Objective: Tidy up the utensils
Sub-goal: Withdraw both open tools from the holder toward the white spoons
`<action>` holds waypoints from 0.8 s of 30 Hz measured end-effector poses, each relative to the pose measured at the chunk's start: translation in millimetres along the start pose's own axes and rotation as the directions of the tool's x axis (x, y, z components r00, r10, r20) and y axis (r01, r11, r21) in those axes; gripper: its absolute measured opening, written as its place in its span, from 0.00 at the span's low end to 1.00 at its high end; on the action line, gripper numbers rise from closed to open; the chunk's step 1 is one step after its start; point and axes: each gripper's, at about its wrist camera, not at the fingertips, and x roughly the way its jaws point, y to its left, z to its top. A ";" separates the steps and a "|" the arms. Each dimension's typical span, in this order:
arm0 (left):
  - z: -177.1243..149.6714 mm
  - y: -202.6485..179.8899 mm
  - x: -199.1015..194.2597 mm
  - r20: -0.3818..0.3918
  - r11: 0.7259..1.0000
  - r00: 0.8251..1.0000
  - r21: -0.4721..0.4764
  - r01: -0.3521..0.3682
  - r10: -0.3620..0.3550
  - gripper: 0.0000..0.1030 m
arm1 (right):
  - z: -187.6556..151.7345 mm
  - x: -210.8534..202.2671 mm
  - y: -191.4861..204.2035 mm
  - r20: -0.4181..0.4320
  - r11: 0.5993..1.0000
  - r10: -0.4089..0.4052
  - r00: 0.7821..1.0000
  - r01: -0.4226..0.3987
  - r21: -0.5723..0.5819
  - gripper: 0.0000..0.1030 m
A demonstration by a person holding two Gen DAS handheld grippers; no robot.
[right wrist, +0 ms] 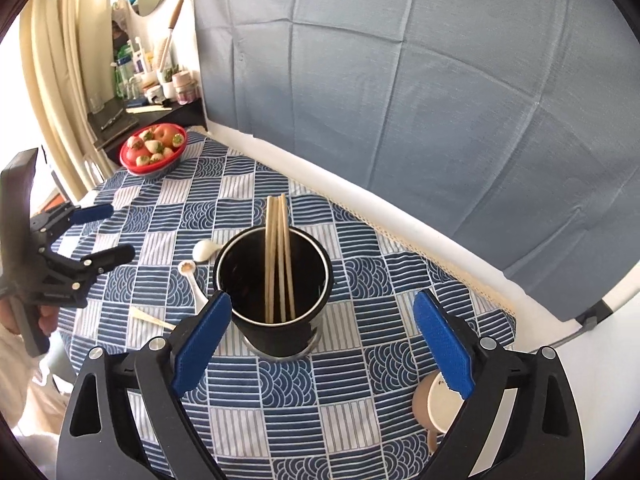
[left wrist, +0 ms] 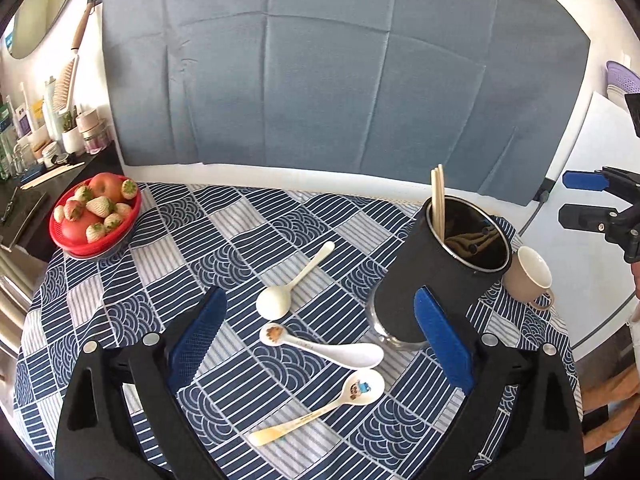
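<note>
At lower centre of the left wrist view: three white ceramic spoons [left wrist: 316,344] loose on the blue patterned cloth surface [left wrist: 132,292], between the wide-open, empty jaws of the left gripper [left wrist: 320,340]. Right of centre: tall black cylindrical utensil holder [left wrist: 440,276] with wooden chopsticks [left wrist: 438,200] upright inside. Right gripper [right wrist: 322,344] likewise wide open, empty, framing the holder. Risks: glazed spoon slipping from pads; holder tipping if knocked; beige ceramic cup [left wrist: 526,276] nearby struck.
</note>
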 end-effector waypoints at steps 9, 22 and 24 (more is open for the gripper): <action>-27.0 34.5 -8.7 -0.062 0.995 0.997 -0.087 -0.050 0.045 0.94 | -22.6 2.6 7.5 -0.023 1.000 0.010 1.000 -0.010 0.027 0.86; -49.2 63.1 9.4 -0.168 0.996 0.985 -0.067 -0.060 0.048 0.94 | -48.7 18.6 18.4 -0.084 0.996 -0.002 0.996 0.010 0.086 0.86; -51.0 64.6 14.8 -0.193 0.997 0.980 -0.037 -0.062 0.054 0.94 | -52.2 22.3 20.1 -0.094 0.994 0.004 0.996 0.007 0.112 0.86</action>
